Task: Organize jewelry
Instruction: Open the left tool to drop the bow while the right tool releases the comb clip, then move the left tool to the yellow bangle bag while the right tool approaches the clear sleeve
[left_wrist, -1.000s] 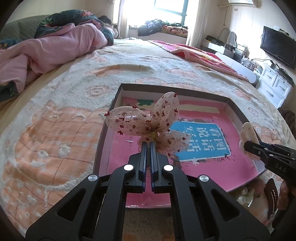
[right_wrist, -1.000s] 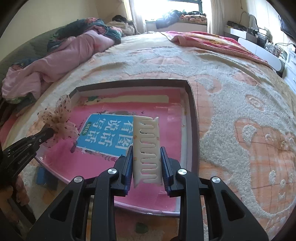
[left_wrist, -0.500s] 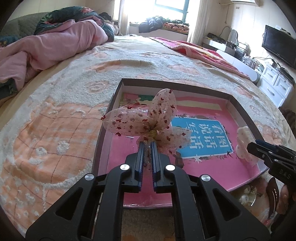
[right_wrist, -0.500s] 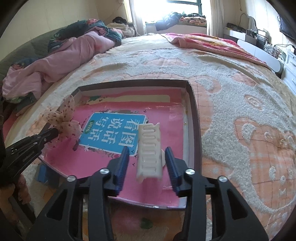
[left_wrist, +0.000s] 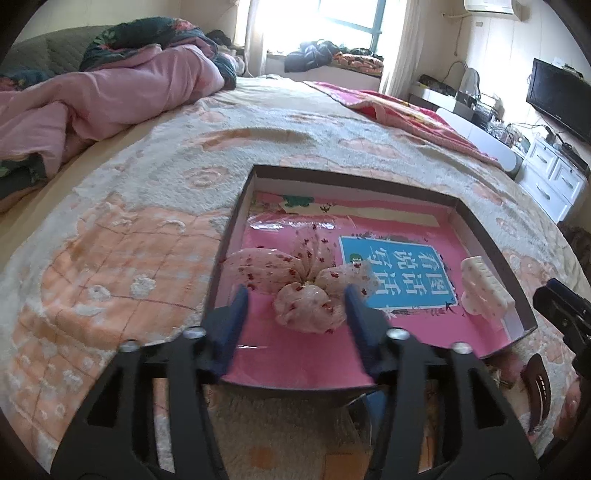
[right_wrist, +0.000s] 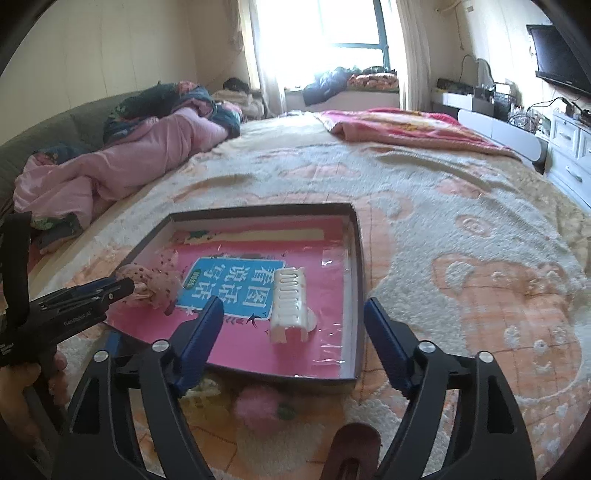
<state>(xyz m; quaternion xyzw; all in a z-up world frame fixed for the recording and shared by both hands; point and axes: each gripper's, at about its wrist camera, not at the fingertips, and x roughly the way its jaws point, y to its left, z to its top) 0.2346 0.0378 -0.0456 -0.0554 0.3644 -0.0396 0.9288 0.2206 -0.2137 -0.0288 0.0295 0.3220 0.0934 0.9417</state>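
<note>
A sheer pink bow (left_wrist: 306, 295) with red specks lies in the dark-rimmed tray (left_wrist: 226, 258) on its pink base. My left gripper (left_wrist: 295, 308) hovers over it with jaws opening, the bow loose between the blue pads. A cream hair claw (right_wrist: 290, 304) stands in the tray (right_wrist: 357, 295) near its right wall. My right gripper (right_wrist: 293, 310) is drawn back above it, jaws opening wide, nothing pressed between them. The right wrist view also shows the bow (right_wrist: 155, 284) and the left gripper (right_wrist: 92, 301); the left wrist view shows the claw (left_wrist: 484, 291).
The tray sits on a fluffy peach and cream blanket (right_wrist: 480, 258). In front of the tray lie a pink fluffy hair piece (right_wrist: 258, 406) and a brown clip (right_wrist: 354, 446). A pink quilt (left_wrist: 110, 99) is heaped at the far left.
Both grippers went from shut to open. The bow dropped from the left jaws into the tray, and the cream claw left the right jaws and now stands in the tray as that gripper pulled back.
</note>
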